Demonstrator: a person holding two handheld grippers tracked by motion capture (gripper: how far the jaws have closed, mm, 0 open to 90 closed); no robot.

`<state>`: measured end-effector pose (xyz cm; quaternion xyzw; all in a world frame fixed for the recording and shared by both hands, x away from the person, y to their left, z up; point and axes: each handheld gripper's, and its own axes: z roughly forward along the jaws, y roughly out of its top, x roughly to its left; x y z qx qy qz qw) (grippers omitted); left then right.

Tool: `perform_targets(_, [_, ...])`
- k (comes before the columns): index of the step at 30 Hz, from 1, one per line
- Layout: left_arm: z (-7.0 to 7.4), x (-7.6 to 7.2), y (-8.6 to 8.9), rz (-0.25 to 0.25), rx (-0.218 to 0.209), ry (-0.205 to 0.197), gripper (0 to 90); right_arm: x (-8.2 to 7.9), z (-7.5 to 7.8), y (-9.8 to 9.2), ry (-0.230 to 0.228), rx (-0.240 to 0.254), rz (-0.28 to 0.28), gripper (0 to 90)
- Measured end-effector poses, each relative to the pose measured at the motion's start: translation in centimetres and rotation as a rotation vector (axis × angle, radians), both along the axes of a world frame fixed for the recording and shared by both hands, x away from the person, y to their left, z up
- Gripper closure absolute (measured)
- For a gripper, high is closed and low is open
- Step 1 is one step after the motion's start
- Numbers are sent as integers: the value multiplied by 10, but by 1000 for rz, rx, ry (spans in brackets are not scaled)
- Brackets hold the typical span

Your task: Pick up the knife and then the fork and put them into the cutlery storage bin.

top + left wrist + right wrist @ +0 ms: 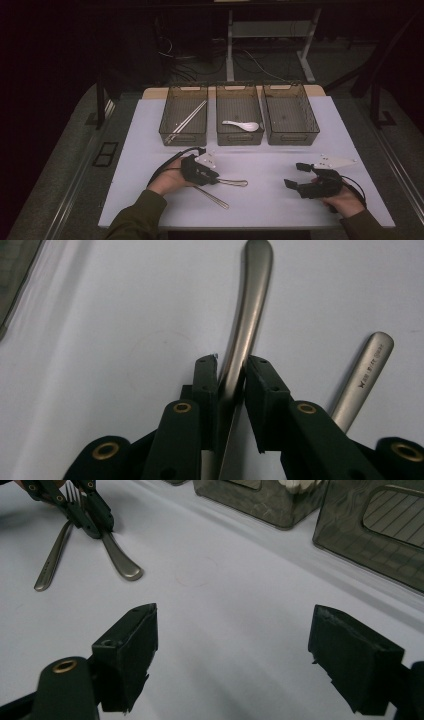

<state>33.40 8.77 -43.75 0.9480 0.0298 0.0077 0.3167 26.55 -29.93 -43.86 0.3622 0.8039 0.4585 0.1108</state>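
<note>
Sorting cutlery: we judge we are at the pick-up, with the lift and carry to a bin next.
Desk (150, 150): carries three bins (183, 116).
Right gripper (232, 655): released, idle.
Left gripper (231, 385): clenched on the fork (250, 315), near our edge of the desk.
Fork: dull steel, curved handle, crossing a second handle (362, 377).

fork (245, 325) | steel, handle flat on white mat | second utensil (362, 375) | steel, just beside
</note>
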Motion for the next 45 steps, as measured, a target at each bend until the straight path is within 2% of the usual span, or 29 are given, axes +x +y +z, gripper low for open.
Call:
perform_targets(5, [-2,6,1,-17,-26,24,789,0,0,1,1,-1,1,197])
perform_targets(8, [-1,6,0,-16,-18,20,781,1,0,1,1,0,2,197])
perform_targets(13, [-1,4,-4,28,-12,39,779,2,-1,0,5,-3,2,197])
perform_targets(19, [0,3,-5,51,-7,41,791,1,-1,2,5,-3,8,197])
perform_targets(23, [1,3,-6,40,-1,31,792,1,-1,2,4,0,9,198])
perform_targets(26, [2,5,-8,37,9,4,792,2,0,1,6,4,4,197])
perform_targets(27, [2,5,-10,43,2,11,793,2,0,0,6,5,3,198])
perform_targets(30, [5,7,-14,37,4,2,792,1,0,0,3,8,5,198])
perform_targets(34, [13,8,-19,38,-16,-7,792,1,1,-1,2,10,6,198])
perform_targets(41, [24,7,-26,29,-31,-24,793,1,9,4,4,7,46,179])
perform_targets(43, [27,6,-27,23,-40,-21,793,2,14,8,2,-1,73,160])
perform_targets(45, [31,5,-28,21,-58,-21,793,5,19,12,18,-3,129,168])
